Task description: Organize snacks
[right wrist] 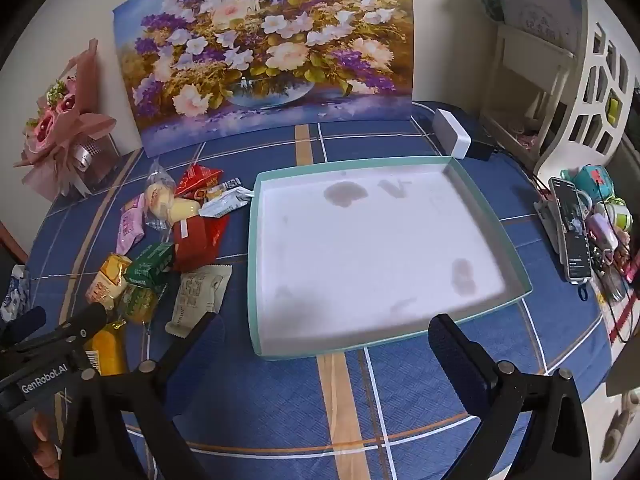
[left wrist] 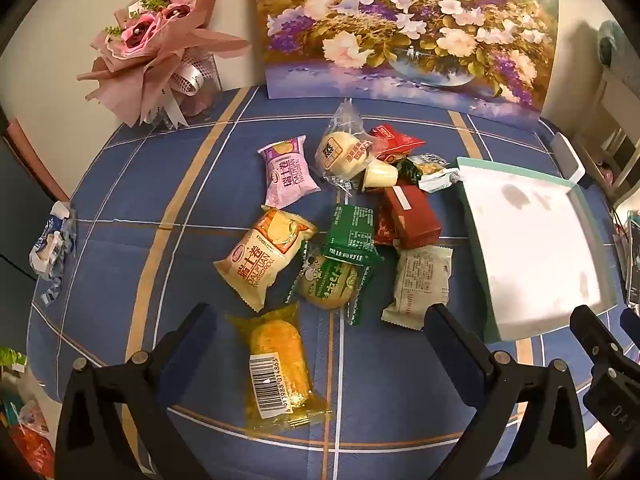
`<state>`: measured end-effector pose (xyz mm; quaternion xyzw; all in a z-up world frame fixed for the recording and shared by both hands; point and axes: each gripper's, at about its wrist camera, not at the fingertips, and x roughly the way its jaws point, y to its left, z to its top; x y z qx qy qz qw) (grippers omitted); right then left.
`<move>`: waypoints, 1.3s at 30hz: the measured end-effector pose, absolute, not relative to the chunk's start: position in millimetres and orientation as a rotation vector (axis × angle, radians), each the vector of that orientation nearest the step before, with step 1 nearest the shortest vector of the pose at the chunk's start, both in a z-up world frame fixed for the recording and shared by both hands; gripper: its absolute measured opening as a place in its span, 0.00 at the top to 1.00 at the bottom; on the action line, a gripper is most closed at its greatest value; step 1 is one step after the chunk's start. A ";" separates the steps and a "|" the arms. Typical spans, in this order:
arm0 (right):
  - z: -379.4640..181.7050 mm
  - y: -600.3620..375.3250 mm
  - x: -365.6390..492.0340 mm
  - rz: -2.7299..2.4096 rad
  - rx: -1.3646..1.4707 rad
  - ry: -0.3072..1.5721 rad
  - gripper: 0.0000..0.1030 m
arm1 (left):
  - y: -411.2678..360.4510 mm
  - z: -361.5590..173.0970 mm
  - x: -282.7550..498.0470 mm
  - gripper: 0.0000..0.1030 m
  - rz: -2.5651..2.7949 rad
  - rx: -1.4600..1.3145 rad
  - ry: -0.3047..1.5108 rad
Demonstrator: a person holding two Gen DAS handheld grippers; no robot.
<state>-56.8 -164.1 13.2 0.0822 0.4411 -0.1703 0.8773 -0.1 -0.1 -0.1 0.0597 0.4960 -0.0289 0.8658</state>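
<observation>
Several wrapped snacks lie in a loose pile on the blue checked tablecloth. Among them are a yellow packet with a barcode (left wrist: 280,364), a cream Swiss roll packet (left wrist: 264,256), a purple Swiss roll packet (left wrist: 286,172), a green packet (left wrist: 352,236), a red box (left wrist: 412,216) and a white packet (left wrist: 420,284). My left gripper (left wrist: 320,320) is open, just above the yellow packet. A shallow teal tray (right wrist: 253,264) with a white bottom holds nothing. My right gripper (right wrist: 324,330) is open at the tray's near edge. The pile also shows in the right wrist view (right wrist: 160,248).
A flower painting (right wrist: 264,48) leans on the wall behind. A pink bouquet (left wrist: 160,48) stands at the back left. A white box (right wrist: 452,136) sits behind the tray. A phone (right wrist: 570,232) and small items crowd the right edge. A crumpled wrapper (left wrist: 52,244) lies at left.
</observation>
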 end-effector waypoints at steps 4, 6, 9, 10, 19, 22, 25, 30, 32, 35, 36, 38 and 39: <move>12.5 -164.0 -56.3 -0.353 0.172 0.920 0.00 | -0.2 -2.2 -1.1 0.00 -0.054 0.112 1.045; 12.0 -164.3 -56.1 -0.351 0.173 0.921 0.00 | 2.9 -5.9 2.9 0.00 -0.060 0.096 1.063; 11.2 -163.7 -55.3 -0.352 0.171 0.920 0.00 | 4.9 -4.0 3.9 0.00 -0.058 0.087 1.074; 11.5 -164.0 -55.6 -0.351 0.171 0.920 0.00 | 4.2 -2.7 1.3 0.00 -0.055 0.091 1.068; 11.5 -163.6 -56.0 -0.352 0.166 0.925 0.00 | 6.4 -4.0 2.5 0.00 -0.049 0.086 1.083; 11.8 -162.9 -55.9 -0.354 0.165 0.927 0.00 | 6.5 -4.1 2.8 0.00 -0.048 0.086 1.087; 9.6 -162.1 -55.8 -0.355 0.160 0.928 0.00 | 6.5 -4.3 3.1 0.00 -0.047 0.085 1.088; 10.0 -162.0 -55.7 -0.355 0.160 0.929 0.00 | 6.2 -4.1 2.8 0.00 -0.047 0.083 1.085; 10.1 -162.0 -55.7 -0.355 0.160 0.929 0.00 | 6.5 -3.9 3.0 0.00 -0.047 0.082 1.085; 10.2 -161.9 -55.6 -0.355 0.159 0.927 0.00 | 6.6 -2.6 2.7 0.00 -0.048 0.082 1.081; 10.0 -161.8 -55.9 -0.356 0.159 0.926 0.00 | 6.6 -2.1 2.6 0.00 -0.049 0.080 1.079; 9.5 -161.7 -56.2 -0.356 0.159 0.926 0.00 | 6.7 -1.3 2.5 0.00 -0.049 0.080 1.077; 9.9 -161.8 -56.1 -0.356 0.159 0.926 0.00 | 6.5 -1.1 2.2 0.00 -0.049 0.080 1.076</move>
